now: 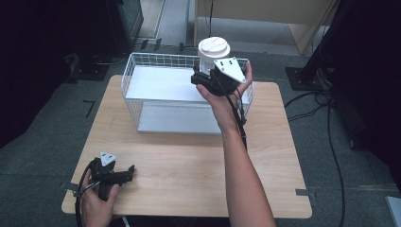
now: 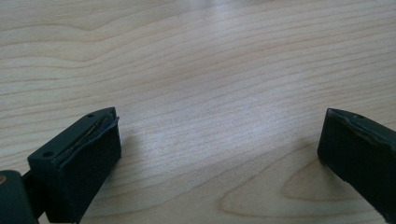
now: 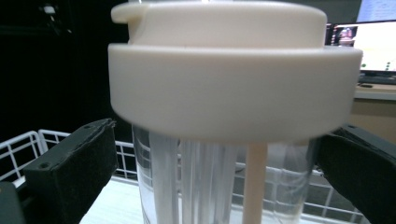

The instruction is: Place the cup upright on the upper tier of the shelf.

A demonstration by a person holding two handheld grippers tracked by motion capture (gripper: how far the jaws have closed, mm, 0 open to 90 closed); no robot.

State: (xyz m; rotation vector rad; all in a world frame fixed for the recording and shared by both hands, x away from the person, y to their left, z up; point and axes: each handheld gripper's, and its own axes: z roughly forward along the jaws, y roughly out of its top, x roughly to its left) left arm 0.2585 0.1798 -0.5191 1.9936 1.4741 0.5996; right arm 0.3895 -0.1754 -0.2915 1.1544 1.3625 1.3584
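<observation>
The right gripper (image 1: 208,78) holds a clear tumbler (image 3: 205,182) with a cream lid (image 1: 213,47) between its 2 jaws, raised above the back right corner of the white wire basket (image 1: 137,101) at the table's (image 1: 189,165) far edge. Whether it is going in or coming out cannot be told. The left gripper (image 1: 124,173) rests near the table's front left corner, jaws wide and empty.

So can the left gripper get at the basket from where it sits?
Probably yes: the left gripper, jaws open, rests at the table's near edge, with bare wood between it and the basket.
</observation>
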